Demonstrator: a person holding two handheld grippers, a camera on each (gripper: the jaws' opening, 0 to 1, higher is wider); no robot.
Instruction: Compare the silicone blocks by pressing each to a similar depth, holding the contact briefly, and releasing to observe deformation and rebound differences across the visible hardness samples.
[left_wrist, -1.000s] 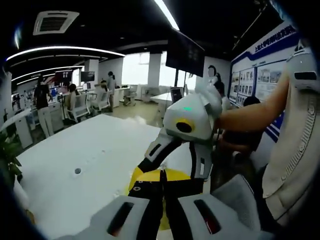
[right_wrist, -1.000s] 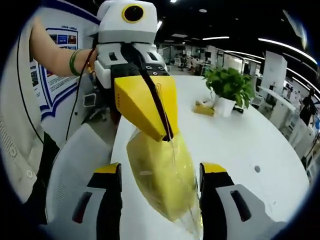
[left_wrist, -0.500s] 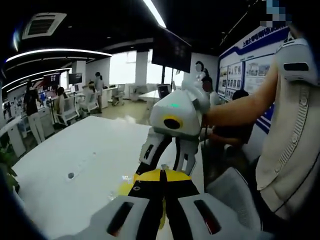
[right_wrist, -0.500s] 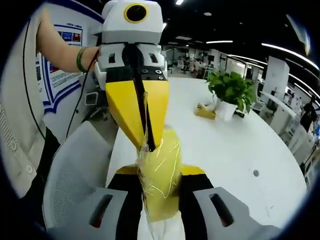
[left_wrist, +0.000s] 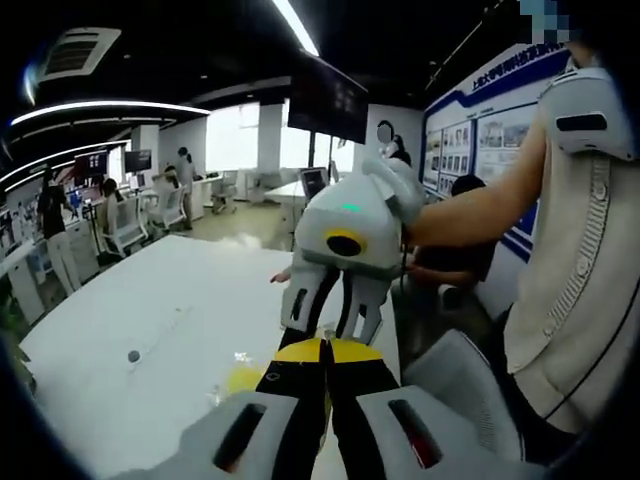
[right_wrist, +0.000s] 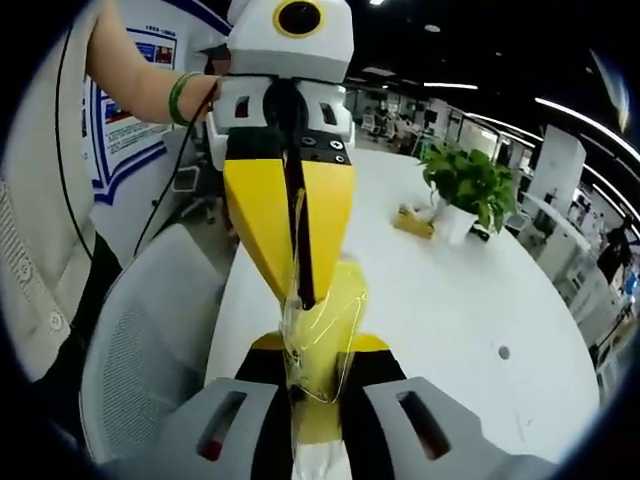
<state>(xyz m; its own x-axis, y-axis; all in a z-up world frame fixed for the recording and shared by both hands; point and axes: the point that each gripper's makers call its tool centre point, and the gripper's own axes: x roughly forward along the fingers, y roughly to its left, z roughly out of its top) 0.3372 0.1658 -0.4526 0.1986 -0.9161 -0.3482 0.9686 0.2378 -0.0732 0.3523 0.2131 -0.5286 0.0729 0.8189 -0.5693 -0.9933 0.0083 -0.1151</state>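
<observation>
Right gripper view: right claw (right_wrist: 312, 400) clenched on a yellow block (right_wrist: 325, 330) wrapped in clear film; jaws pinch its lower end, block rises toward 12 o'clock. Left claw (right_wrist: 298, 285) enters from 12 o'clock, yellow jaws drawn together on the block's upper part, film crinkled around the tips. Block is held in the air between the two claws, above the near edge of the white bench (right_wrist: 450, 300). Potted plant (right_wrist: 465, 185) stands on the bench at 2 o'clock, a small yellow item just beside it. Mesh chair back (right_wrist: 140, 340) at 8 o'clock.

Left gripper view: left claw (left_wrist: 325, 375) shows jaws closed with almost no gap; a bit of yellow block (left_wrist: 240, 378) visible at 9 o'clock of the tips. Right claw (left_wrist: 330, 325) faces it from 12 o'clock, jaws pointing down toward the same spot.

Step in hand, as judged: squeeze-and-hold phase on this sample, both claws bearing on it. No other hardness samples can be made out.

Next move calls for: ease one claw open while the other keeps the block steady, watch the rebound, avoid snagging the film.
</observation>
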